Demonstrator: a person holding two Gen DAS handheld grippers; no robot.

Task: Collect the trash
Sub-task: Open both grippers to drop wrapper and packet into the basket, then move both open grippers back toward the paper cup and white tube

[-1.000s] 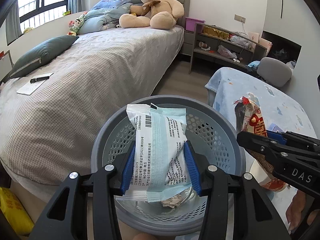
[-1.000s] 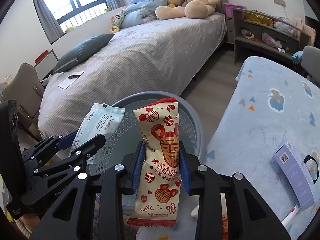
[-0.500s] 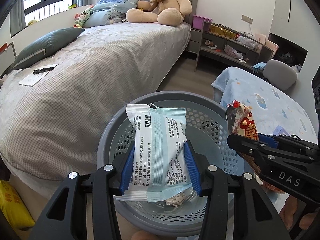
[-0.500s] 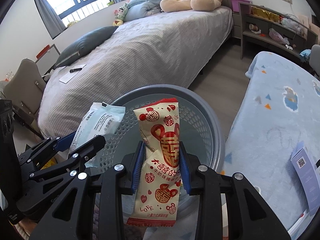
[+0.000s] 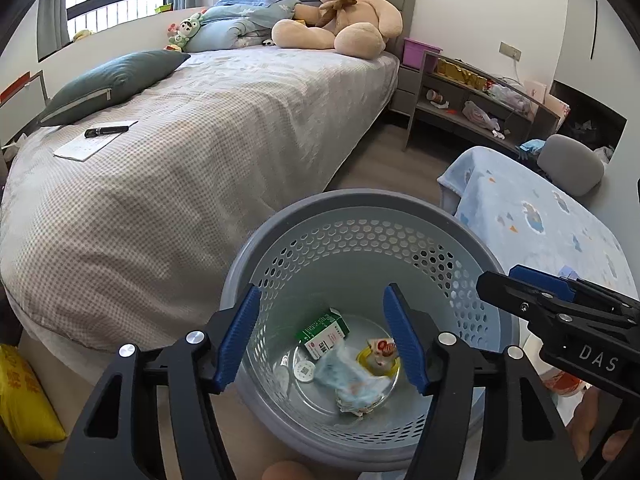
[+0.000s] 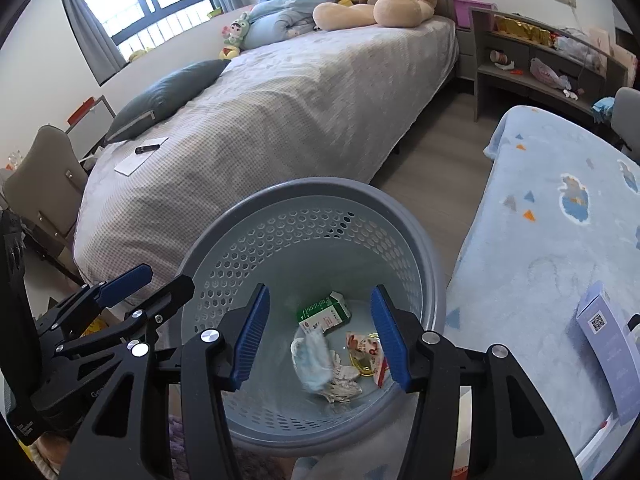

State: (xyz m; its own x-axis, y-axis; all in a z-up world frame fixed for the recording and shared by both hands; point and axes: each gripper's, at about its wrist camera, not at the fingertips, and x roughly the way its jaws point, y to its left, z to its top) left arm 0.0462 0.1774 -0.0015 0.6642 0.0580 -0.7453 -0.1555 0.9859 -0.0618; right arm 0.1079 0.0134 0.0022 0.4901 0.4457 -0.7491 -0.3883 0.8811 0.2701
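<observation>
Both tools hang over the grey perforated trash basket (image 5: 362, 216), which stands on the floor at the foot of the bed (image 5: 200, 148).

Left gripper (image 5: 322, 338): jaws have just been opening and now stand apart, nothing between the blue pads. The blue-and-white mask packet (image 5: 352, 380) lies crumpled on the basket floor, below the tool.

Also on the basket floor: a small green-and-white carton (image 5: 322, 332) toward the far wall of the basket, and some crumpled white paper (image 6: 344, 386) beside the packet.

Right gripper (image 6: 320, 336): jaws have likewise just been opening, now apart and empty. The red-and-white candy wrapper (image 6: 366, 354) lies at the basket's right side, partly over something yellow I cannot identify.

Progress, as judged: both carried pieces are in the basket; this drop is done. Possibly left: to the right of the basket, on the blue blanket (image 6: 552, 216), a pale purple box (image 6: 608, 344) stands; whether it counts as trash I cannot tell. The paper and pen on the bed, left of the basket, are likewise uncertain.
</observation>
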